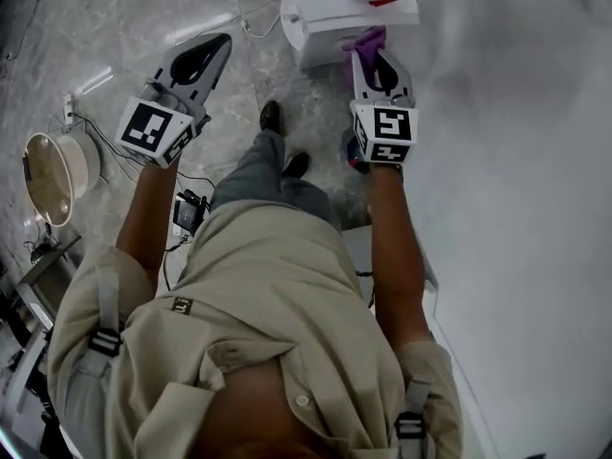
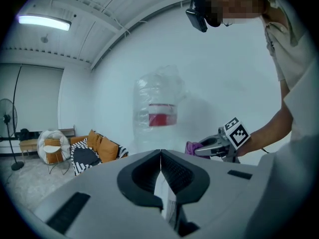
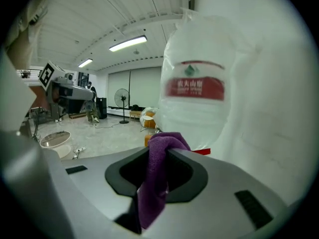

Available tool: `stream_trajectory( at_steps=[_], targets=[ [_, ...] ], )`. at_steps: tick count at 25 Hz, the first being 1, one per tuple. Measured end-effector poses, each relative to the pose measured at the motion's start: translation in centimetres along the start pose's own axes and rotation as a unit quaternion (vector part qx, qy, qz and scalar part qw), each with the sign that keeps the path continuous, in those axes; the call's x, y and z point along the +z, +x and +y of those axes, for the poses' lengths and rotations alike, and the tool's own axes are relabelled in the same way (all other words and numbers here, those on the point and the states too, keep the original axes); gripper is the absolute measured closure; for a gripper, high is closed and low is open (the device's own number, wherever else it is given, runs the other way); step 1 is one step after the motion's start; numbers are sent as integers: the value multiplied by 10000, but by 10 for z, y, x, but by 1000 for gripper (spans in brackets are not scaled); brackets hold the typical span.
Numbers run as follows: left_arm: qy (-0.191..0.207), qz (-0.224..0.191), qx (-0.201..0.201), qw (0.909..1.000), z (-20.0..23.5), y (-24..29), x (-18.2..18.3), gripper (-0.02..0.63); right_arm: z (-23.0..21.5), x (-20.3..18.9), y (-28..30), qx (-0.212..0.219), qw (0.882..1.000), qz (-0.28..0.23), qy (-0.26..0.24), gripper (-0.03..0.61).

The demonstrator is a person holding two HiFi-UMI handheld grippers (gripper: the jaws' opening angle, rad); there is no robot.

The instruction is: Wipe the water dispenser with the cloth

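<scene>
Purple cloth (image 3: 155,183), limp and light, hangs doubled between the right tongs (image 3: 167,152), which pinch it at a fold so that a soft bunch pokes out past the tips. That bunch looks like the working end: the fabric should mould to whatever it is pressed against, and the pinch near its middle seems enough to keep so slight a thing from slipping free. The left tongs (image 2: 160,156) are pressed together with nothing between them and are held off to the side, well apart from the work.

Just beyond the cloth stands the water dispenser (image 1: 320,36), a white cabinet on the pale floor (image 1: 124,27) against a white wall (image 1: 535,161). From above, the cloth sits at the cabinet's top edge; whether it touches cannot be told. The casing appears hard and smooth, likely to wipe easily.

A large bottle (image 3: 197,98) with a red label, wrapped in clear film, is seated on top. It is probably heavy and top-loading, so light strokes would suit better than hard shoves.

Far across the room stands a fan (image 3: 121,99).
</scene>
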State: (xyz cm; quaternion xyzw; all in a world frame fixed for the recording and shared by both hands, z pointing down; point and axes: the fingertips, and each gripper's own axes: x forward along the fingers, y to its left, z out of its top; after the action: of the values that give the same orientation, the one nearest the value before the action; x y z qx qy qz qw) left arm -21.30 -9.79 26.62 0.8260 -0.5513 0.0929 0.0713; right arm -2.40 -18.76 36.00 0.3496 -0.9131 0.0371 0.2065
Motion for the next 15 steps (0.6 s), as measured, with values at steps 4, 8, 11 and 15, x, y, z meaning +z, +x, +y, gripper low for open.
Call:
stream_trajectory(
  at_steps=[4, 8, 11, 15],
  targets=[
    [204, -49, -132, 9997, -3, -26, 19, 595, 12, 36, -48, -17, 9999, -161, -11, 486],
    [414, -115, 18, 9991, -3, -68, 37, 595, 39, 88, -89, 315, 9981, -519, -83, 490],
    [431, -114, 123, 9989, -6, -96, 43, 594, 60, 116, -122, 589, 9956, -728, -66, 502],
    [293, -50, 343, 9990, -9, -126, 44, 594, 80, 141, -159, 779, 9929, -897, -62, 502]
  ],
)
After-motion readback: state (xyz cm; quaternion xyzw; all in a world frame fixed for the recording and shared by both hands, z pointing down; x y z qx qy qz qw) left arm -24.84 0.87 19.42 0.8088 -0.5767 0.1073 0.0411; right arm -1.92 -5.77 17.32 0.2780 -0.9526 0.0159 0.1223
